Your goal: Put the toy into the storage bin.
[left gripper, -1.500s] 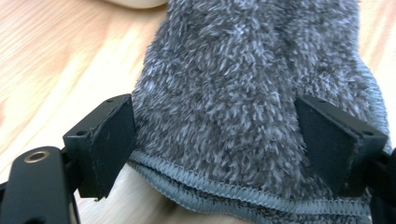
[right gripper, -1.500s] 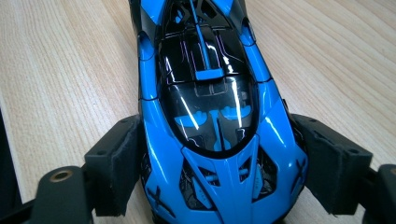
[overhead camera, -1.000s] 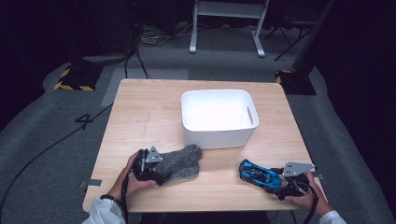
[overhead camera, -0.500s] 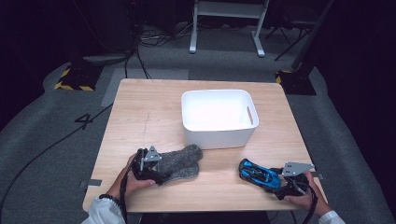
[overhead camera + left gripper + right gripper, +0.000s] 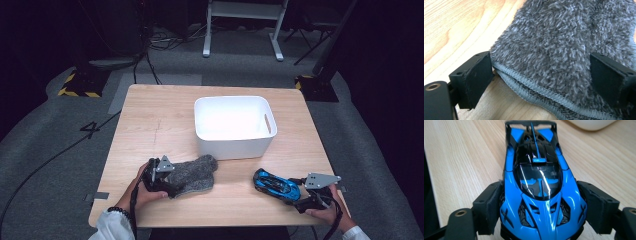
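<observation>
Left gripper sits at the cuff end of the grey fuzzy sock lying flat on the wooden table, near the front edge, just in front of the white bin. In the left gripper view the sock's hemmed cuff lies between the jaws; they have just been opening and stand wide, one pad at the cuff's edge, not squeezing.

Right gripper straddles the nose of the blue toy race car, on the table right of the sock. Its jaws have just been closing and flank the car's front flanks; pads look touching or nearly so, can't tell firm grip.

To do it well: close squarely on the car's widest body part, not the wing, and keep it level. The sock likely needs a deeper bite past the hem before any lift.
</observation>
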{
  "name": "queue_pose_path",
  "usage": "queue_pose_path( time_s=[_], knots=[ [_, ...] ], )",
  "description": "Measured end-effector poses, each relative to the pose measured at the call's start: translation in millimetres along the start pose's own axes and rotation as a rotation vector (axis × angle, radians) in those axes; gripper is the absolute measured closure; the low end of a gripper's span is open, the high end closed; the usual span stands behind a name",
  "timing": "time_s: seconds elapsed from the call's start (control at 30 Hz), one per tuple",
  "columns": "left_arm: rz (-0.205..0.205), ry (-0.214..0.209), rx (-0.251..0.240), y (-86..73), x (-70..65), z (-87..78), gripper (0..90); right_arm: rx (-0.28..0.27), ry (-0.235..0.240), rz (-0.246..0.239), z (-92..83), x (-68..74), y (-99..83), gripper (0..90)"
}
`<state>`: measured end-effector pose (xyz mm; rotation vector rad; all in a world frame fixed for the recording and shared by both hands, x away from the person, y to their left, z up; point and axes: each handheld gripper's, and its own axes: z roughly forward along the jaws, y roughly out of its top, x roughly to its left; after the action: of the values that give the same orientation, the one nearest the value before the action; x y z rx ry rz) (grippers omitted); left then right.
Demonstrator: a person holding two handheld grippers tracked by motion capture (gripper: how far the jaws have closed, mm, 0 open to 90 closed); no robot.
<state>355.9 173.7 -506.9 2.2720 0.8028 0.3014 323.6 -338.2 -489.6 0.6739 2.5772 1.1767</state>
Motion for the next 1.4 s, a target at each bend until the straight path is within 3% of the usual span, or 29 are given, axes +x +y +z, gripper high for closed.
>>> queue_pose_path(
  time_s=[0.3, 0.5, 0.9, 1.1, 1.4],
  knots=[
    [-0.002, 0.001, 0.0, 0.2, -0.1, 0.2, 9.0, -0.084, 0.006, 0.057, -10.4, -6.0, 6.0, 24.6],
    [-0.002, 0.001, 0.0, 0.2, -0.1, 0.2, 9.0, -0.099, -0.004, 0.045, -13.4, -5.4, 9.0, 26.3],
    [-0.001, 0.0, 0.001, 0.4, -0.1, 0.5, 8.8, -0.078, 0.007, 0.037, -7.4, -8.6, 5.9, 26.2],
    [-0.001, 0.0, 0.001, 0.4, -0.1, 0.5, 8.8, -0.014, -0.002, 0.009, -0.1, -6.6, 0.6, 26.3],
    [-0.001, 0.0, 0.001, 0.4, -0.1, 0.5, 8.8, 0.034, -0.005, 0.002, 6.6, -6.4, -1.7, 26.2]
  ],
)
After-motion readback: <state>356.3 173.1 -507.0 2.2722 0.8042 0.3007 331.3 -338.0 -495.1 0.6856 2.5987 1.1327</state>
